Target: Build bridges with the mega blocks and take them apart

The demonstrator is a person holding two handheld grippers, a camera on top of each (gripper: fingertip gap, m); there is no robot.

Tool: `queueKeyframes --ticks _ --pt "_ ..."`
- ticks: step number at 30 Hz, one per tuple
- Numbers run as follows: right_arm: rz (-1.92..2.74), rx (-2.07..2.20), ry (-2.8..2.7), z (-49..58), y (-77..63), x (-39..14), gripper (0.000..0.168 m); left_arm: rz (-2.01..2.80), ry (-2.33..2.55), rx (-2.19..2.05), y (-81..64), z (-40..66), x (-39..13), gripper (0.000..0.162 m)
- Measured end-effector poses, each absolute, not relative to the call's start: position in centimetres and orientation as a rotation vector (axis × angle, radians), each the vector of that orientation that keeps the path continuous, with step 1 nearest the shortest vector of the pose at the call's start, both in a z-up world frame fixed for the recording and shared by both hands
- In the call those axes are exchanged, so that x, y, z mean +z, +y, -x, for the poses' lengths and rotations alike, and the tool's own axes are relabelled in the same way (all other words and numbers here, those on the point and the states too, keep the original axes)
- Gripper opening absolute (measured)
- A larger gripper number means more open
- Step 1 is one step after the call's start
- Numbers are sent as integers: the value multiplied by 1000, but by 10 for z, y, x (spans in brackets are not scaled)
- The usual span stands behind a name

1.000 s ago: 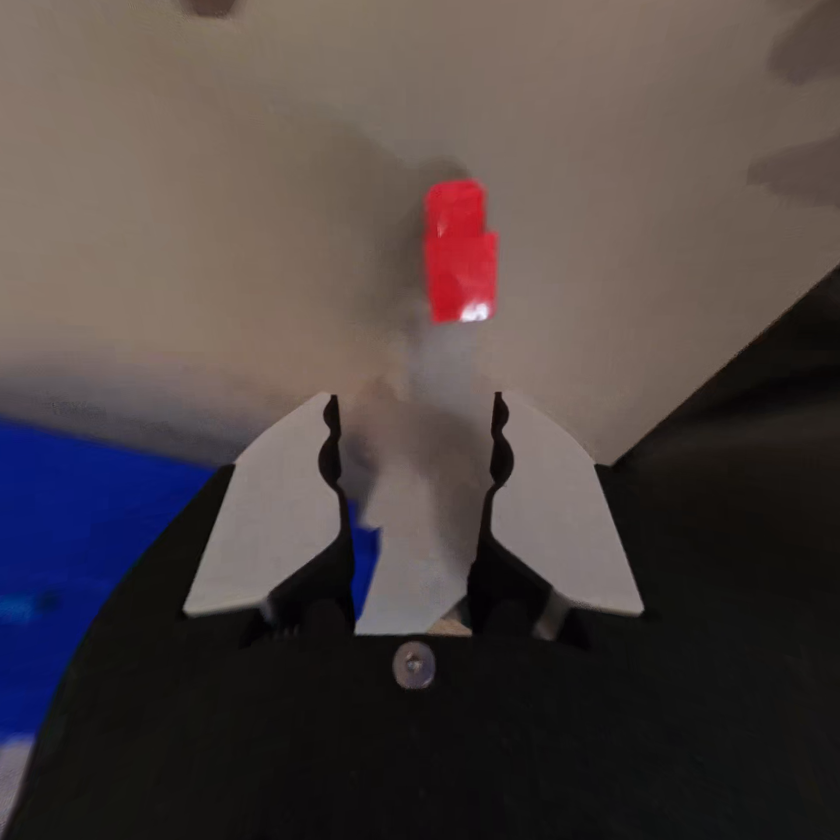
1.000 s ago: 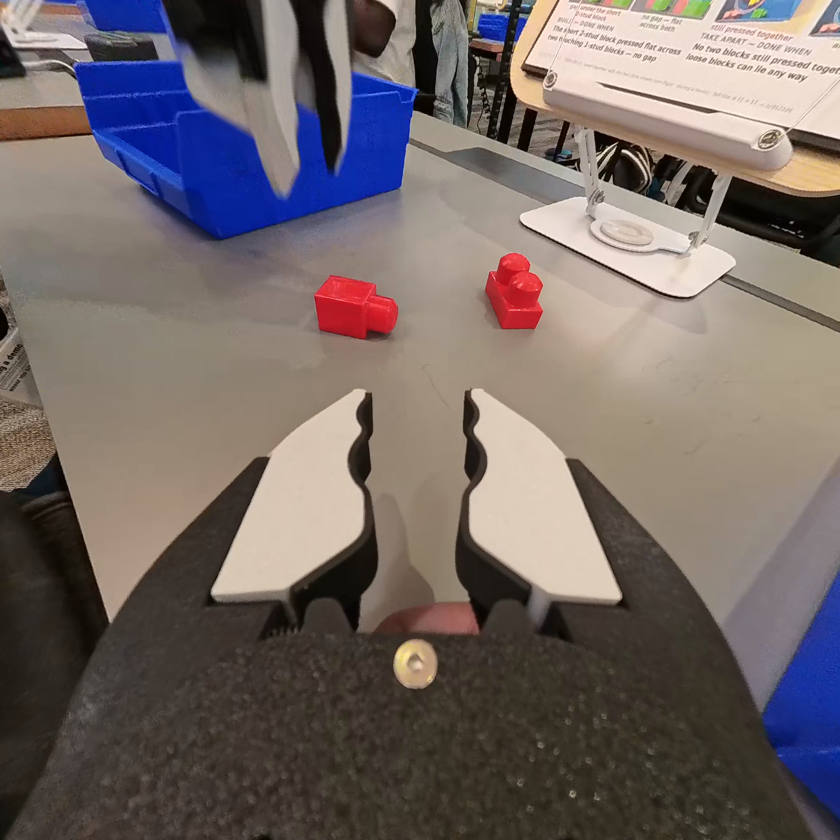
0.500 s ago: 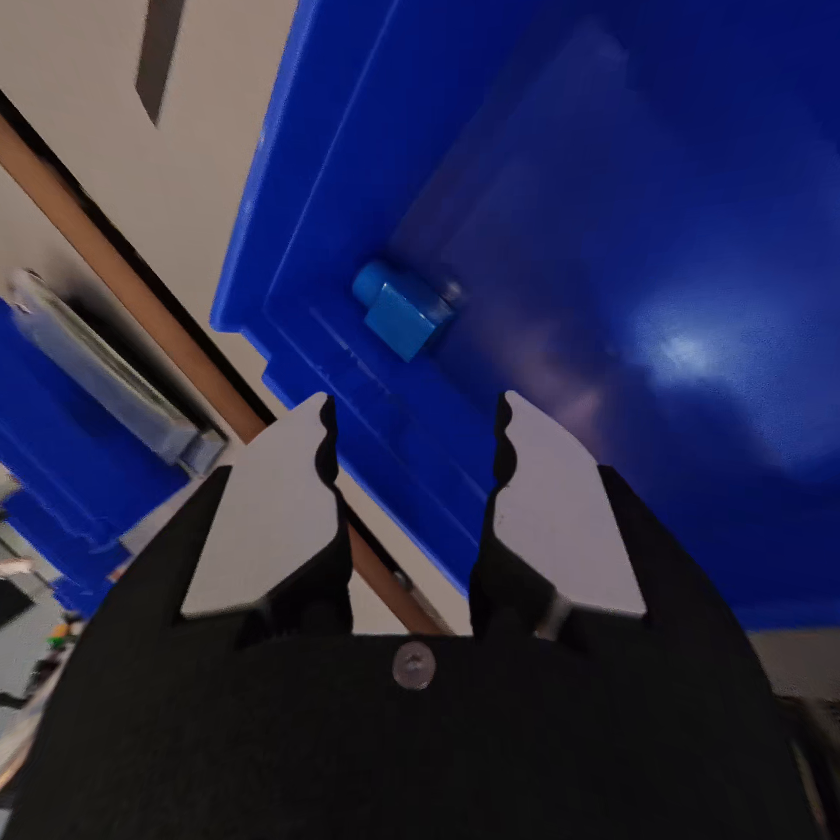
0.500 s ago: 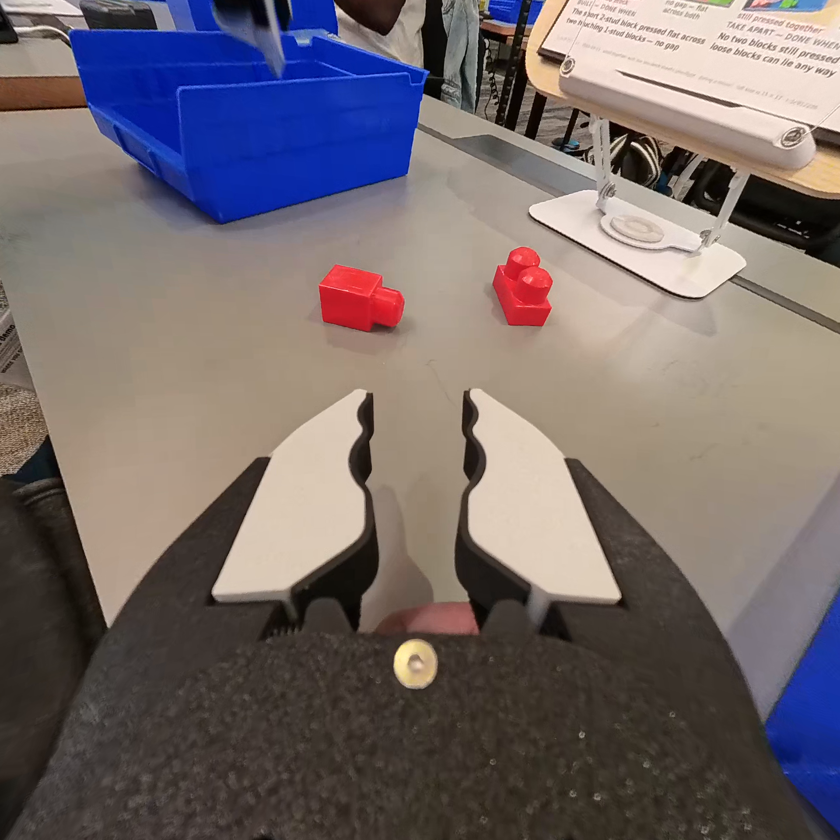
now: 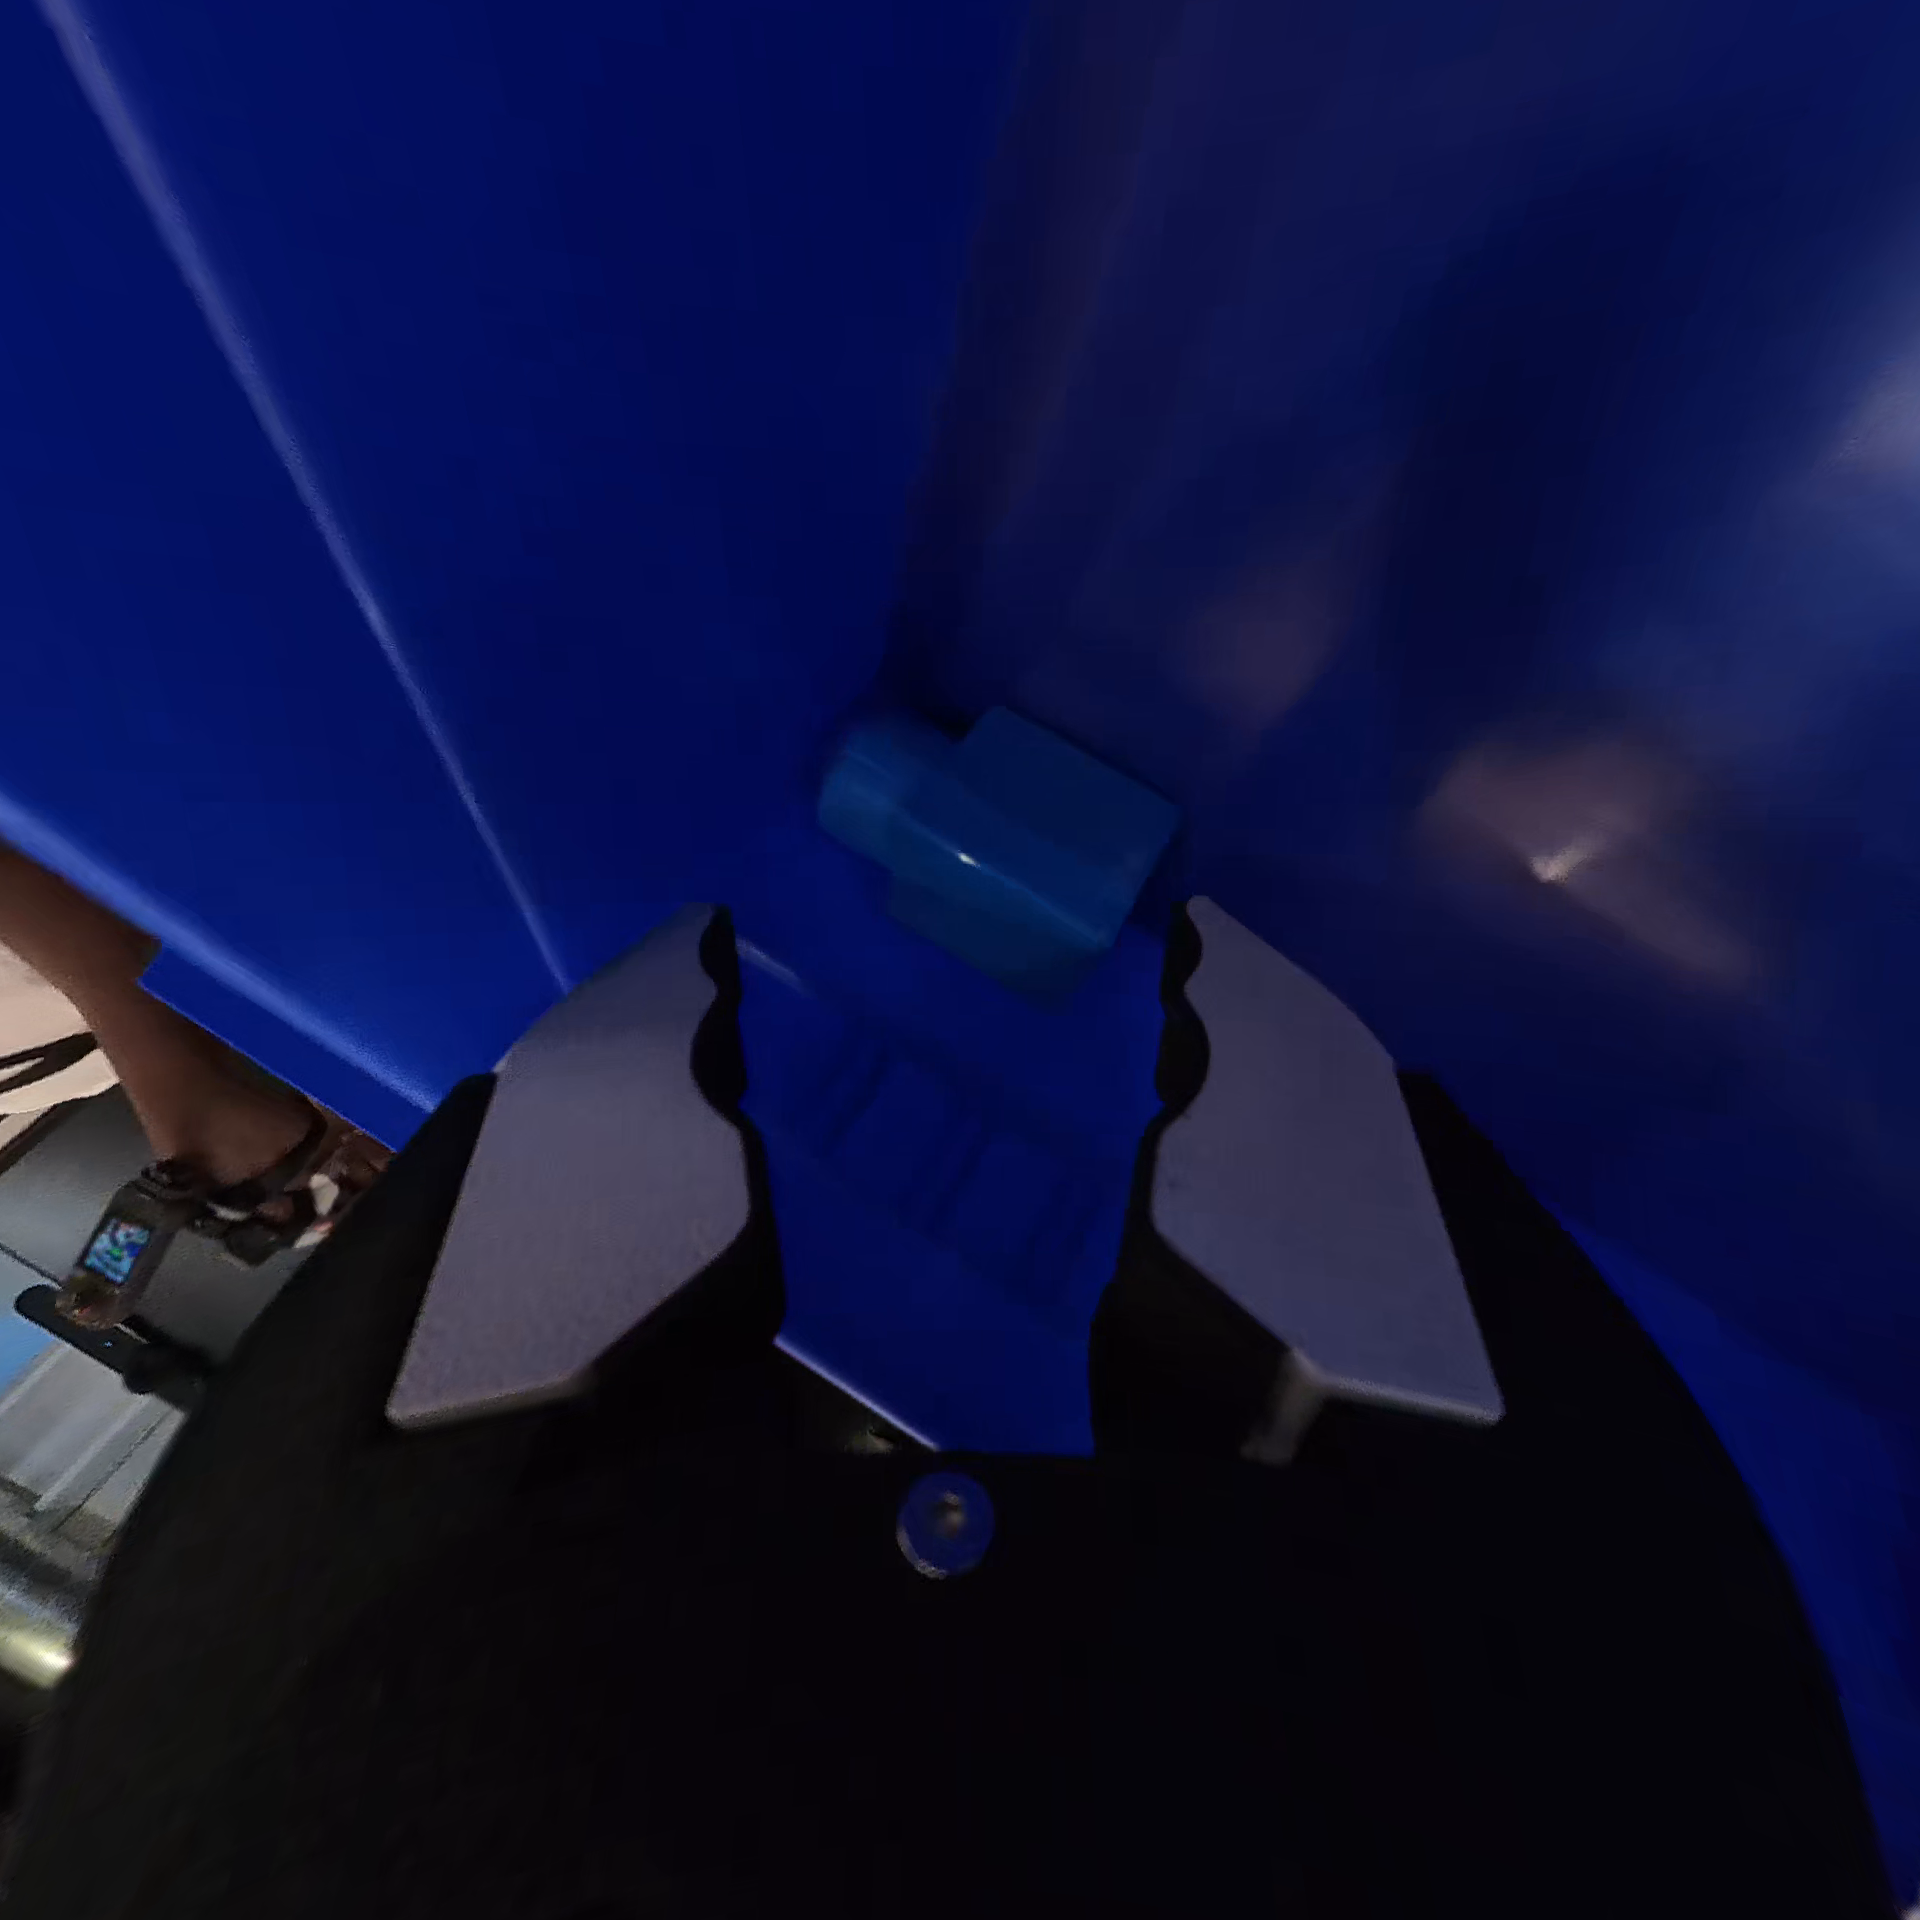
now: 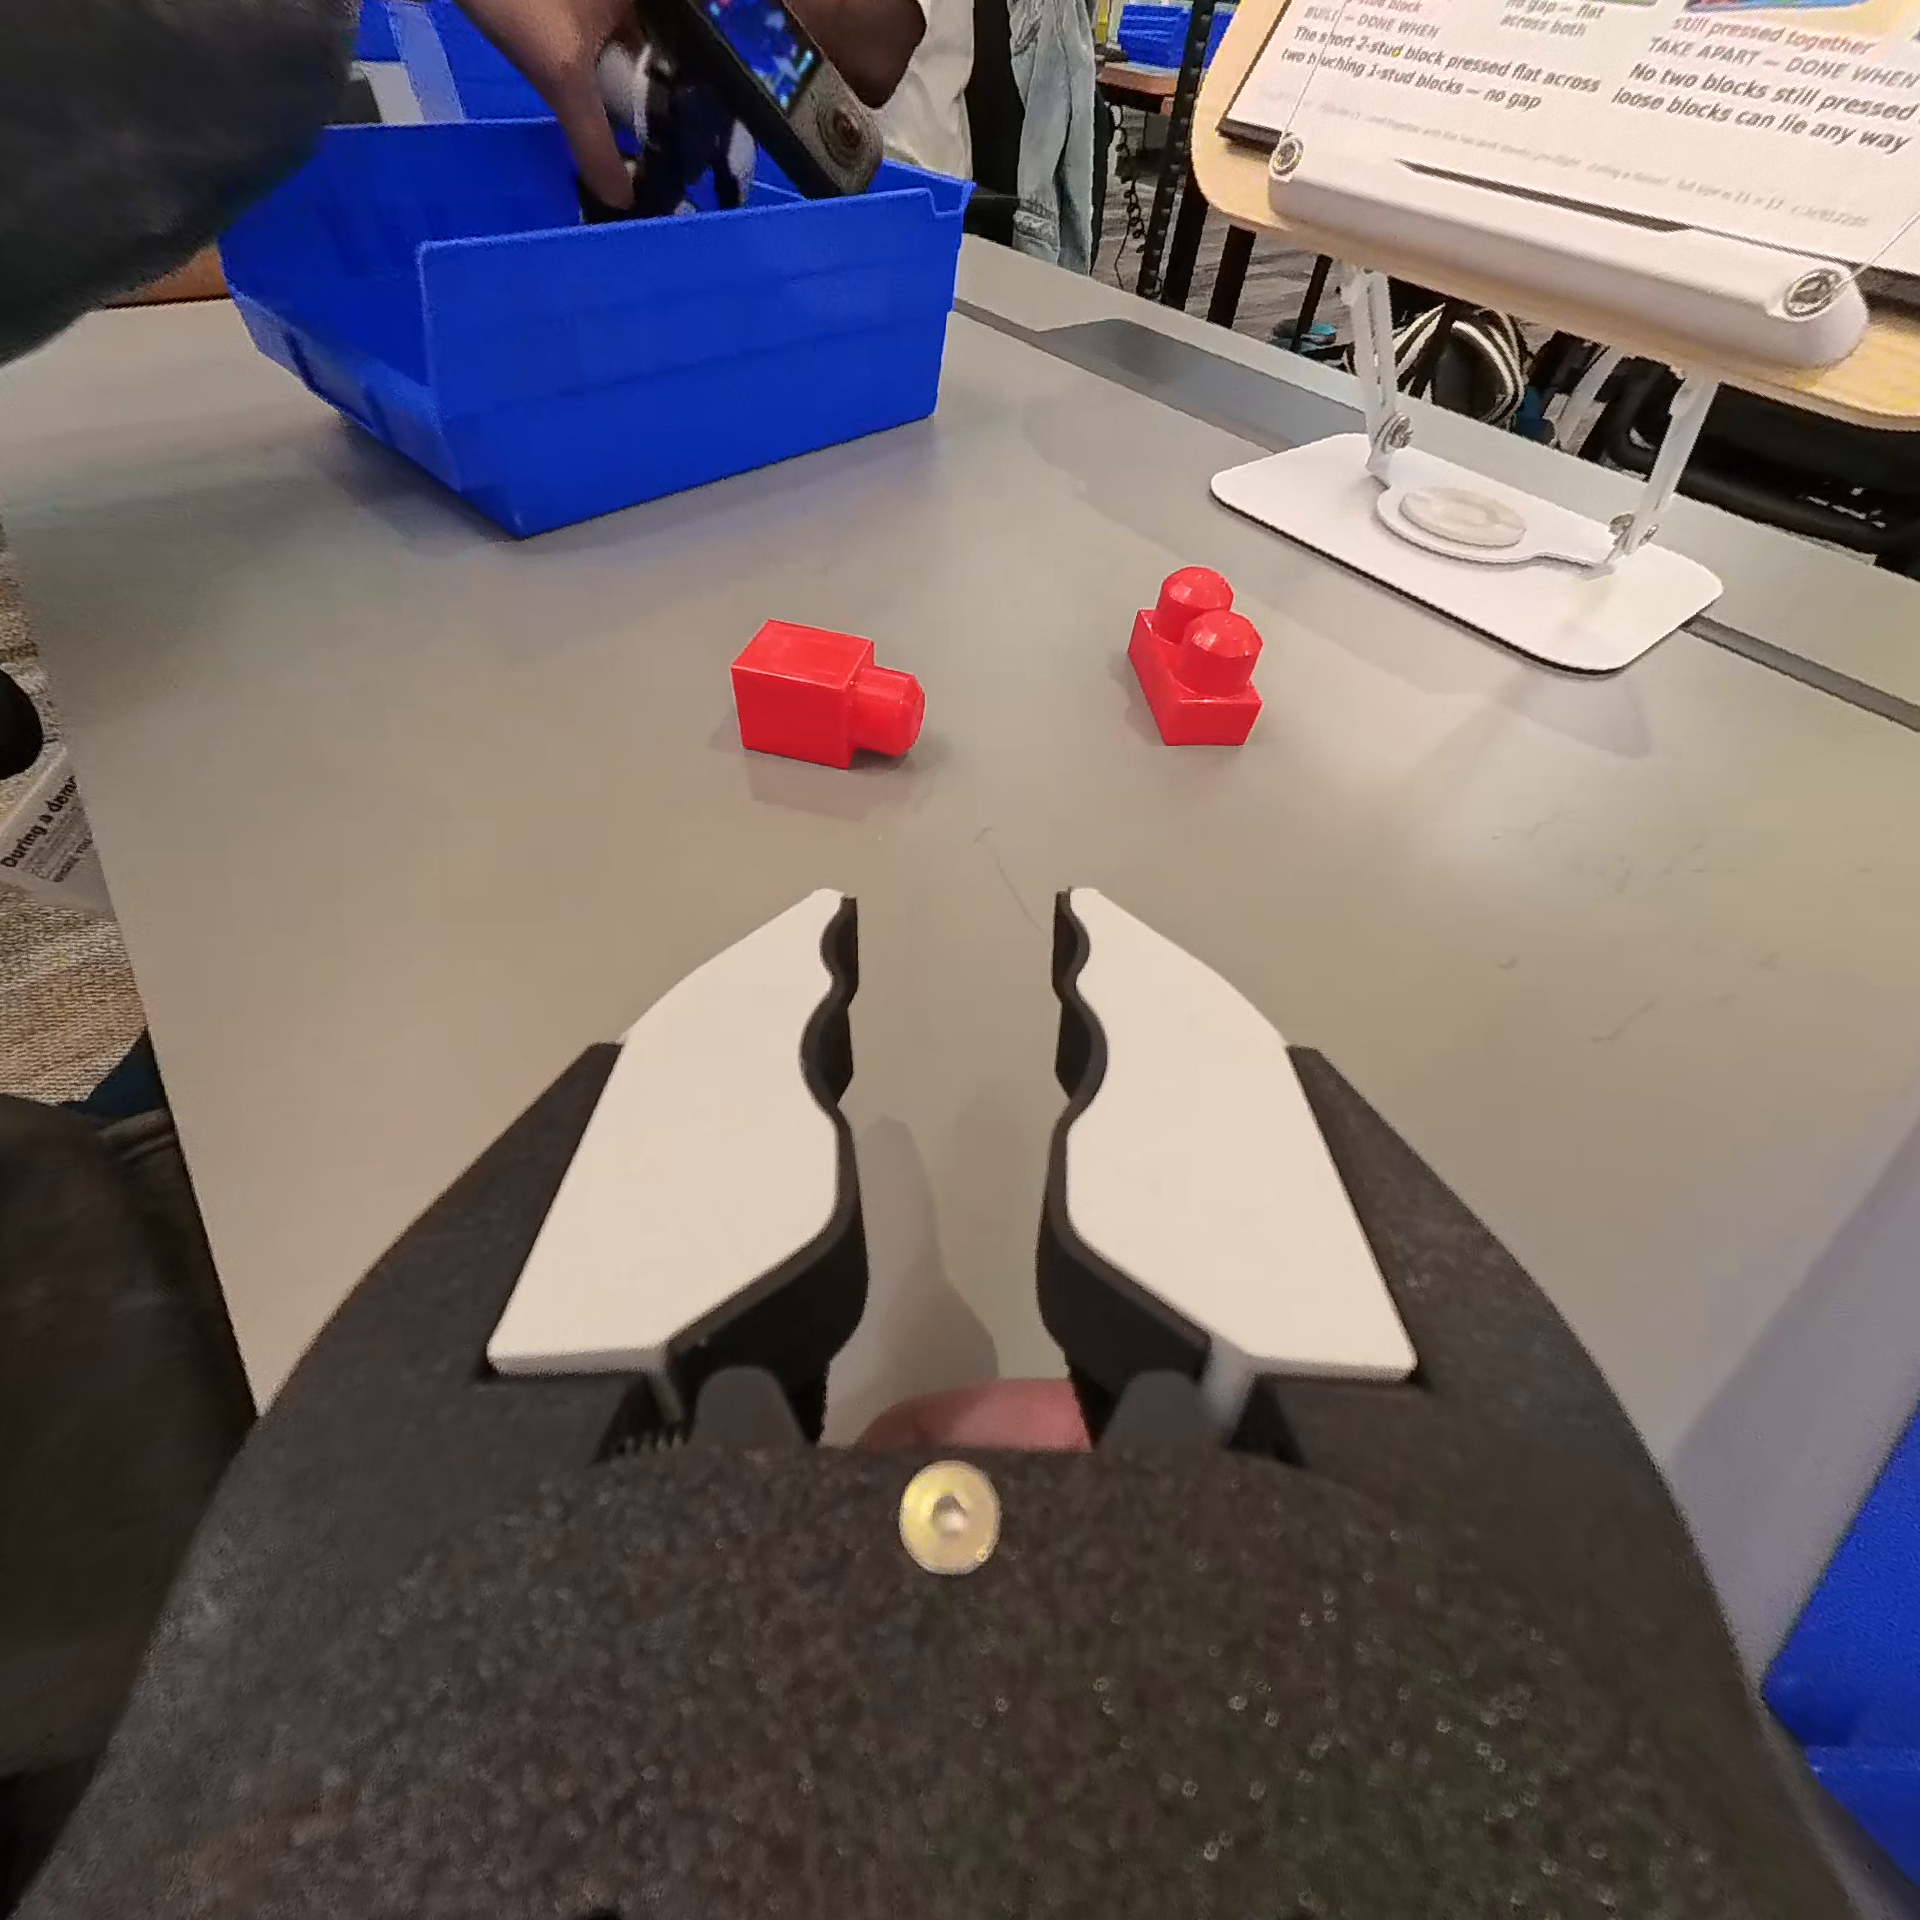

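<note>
- Inside the blue plastic bin [image 5: 520,416], our left gripper [image 5: 951,920] hangs with its jaws spread wide and nothing between them, the tips just short of a light-blue 1-stud plastic block [image 5: 997,847].
- That block lies on its side in the bin's corner, stud pointing to the left of the left wrist view, apparently against the wall.
- Our right gripper [image 6: 956,904] waits low over the grey table [image 6: 416,831], jaws partly parted and holding nothing.
- On the table ahead of it lie 2 more pieces, well apart from each other: a red 1-stud block [image 6: 816,691] tipped on its side and a red 2-stud block [image 6: 1195,665] standing upright.
- We judge the step in hand to be fetching the light-blue block; no bridge is built yet.
- To do it well, we would straddle the block's square body, not the stud, and close squarely so that it does not twist out.
- The corner is the obstacle: the bin wall leaves little room for the far finger, so nudging the block clear first may help.
- In the right wrist view the bin sits at the table's far left, with a hand [image 6: 582,114] and the left gripper's body reaching in.
- At the far right a white stand [image 6: 1475,540] carries a printed instruction sheet [image 6: 1610,83]; it stands clear of the blocks.
</note>
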State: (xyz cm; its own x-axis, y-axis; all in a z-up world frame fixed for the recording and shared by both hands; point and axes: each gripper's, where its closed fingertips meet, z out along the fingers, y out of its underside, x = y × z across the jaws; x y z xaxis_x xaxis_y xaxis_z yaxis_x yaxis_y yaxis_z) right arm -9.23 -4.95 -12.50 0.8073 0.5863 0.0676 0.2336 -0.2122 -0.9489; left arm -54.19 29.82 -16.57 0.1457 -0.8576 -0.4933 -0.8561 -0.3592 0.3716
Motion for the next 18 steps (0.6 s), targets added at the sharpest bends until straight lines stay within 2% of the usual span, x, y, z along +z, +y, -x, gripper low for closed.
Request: queueKeyframes --ticks 2,3,4,8,13,18 --pt "1796 369 -631 92 -49 -126 36 -2357 -1771 -1011 299 541 -171 76" --pt "1798 373 -628 92 -49 -126 36 -2338 -1757 -991 297 542 -175 69" --pt "1798 379 -623 92 -49 -125 36 -2311 -1753 -976 294 543 -178 55" --pt "1799 398 -609 90 -48 -125 36 -2297 -1771 -974 287 543 -176 47" --pt "1796 389 -621 91 -49 -125 35 -2355 -1865 -851 258 535 -158 47" --pt "1795 375 -630 92 -49 -125 35 -2416 -2087 -768 215 499 -102 46"
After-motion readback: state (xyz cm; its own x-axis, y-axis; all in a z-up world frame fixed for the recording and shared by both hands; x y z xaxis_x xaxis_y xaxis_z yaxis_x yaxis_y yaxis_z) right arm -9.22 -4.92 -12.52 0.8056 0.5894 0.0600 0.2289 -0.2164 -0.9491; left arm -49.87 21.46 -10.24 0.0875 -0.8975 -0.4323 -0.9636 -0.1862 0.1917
